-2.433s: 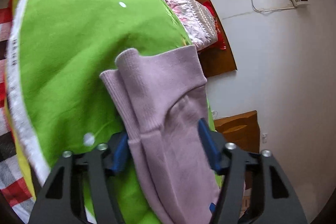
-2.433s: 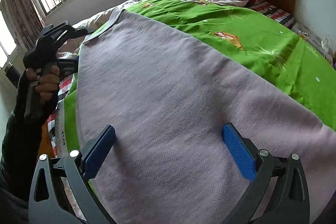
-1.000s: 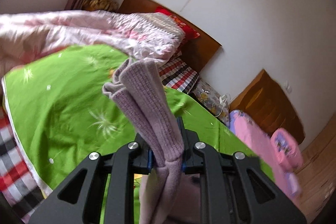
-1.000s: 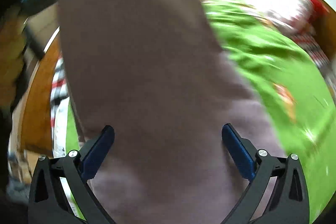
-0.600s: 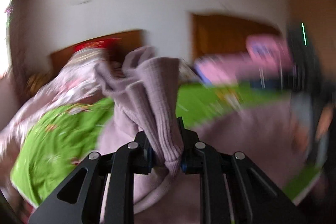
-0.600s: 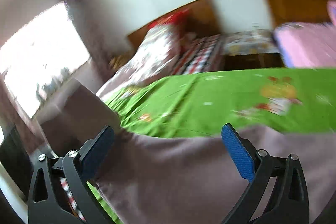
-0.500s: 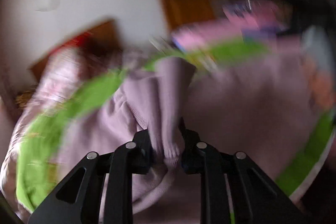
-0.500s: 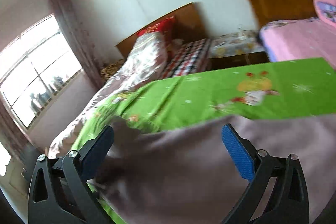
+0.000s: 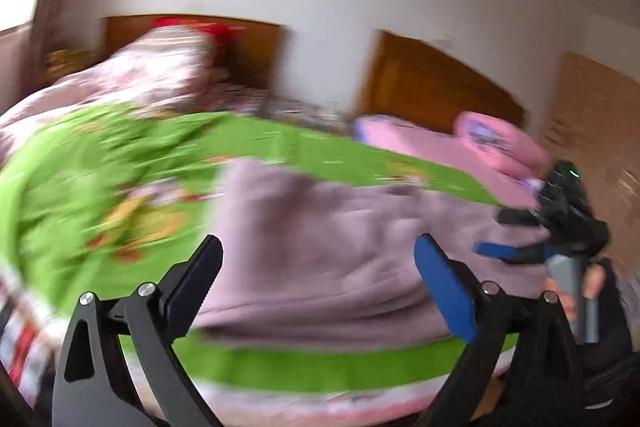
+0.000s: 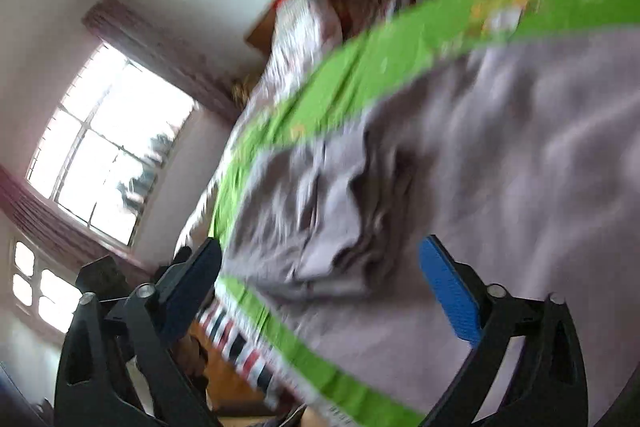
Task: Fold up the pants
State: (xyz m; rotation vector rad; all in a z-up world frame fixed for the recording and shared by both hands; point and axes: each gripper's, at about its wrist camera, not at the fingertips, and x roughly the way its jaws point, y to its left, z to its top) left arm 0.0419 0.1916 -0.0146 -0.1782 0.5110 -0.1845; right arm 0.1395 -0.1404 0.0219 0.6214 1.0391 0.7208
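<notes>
Lilac knit pants (image 9: 328,239) lying doubled over on the green blanket (image 9: 100,187), near the bed's front edge, rumpled at the fold. Left gripper (image 9: 316,279) spread wide, holding nothing, poised just above the cloth. Right gripper (image 10: 320,291) likewise wide and empty over the creased end. Both views blurred. Best next: flatten those bunched ridges first, square the edges, then pinch both layers at one end before folding again.
</notes>
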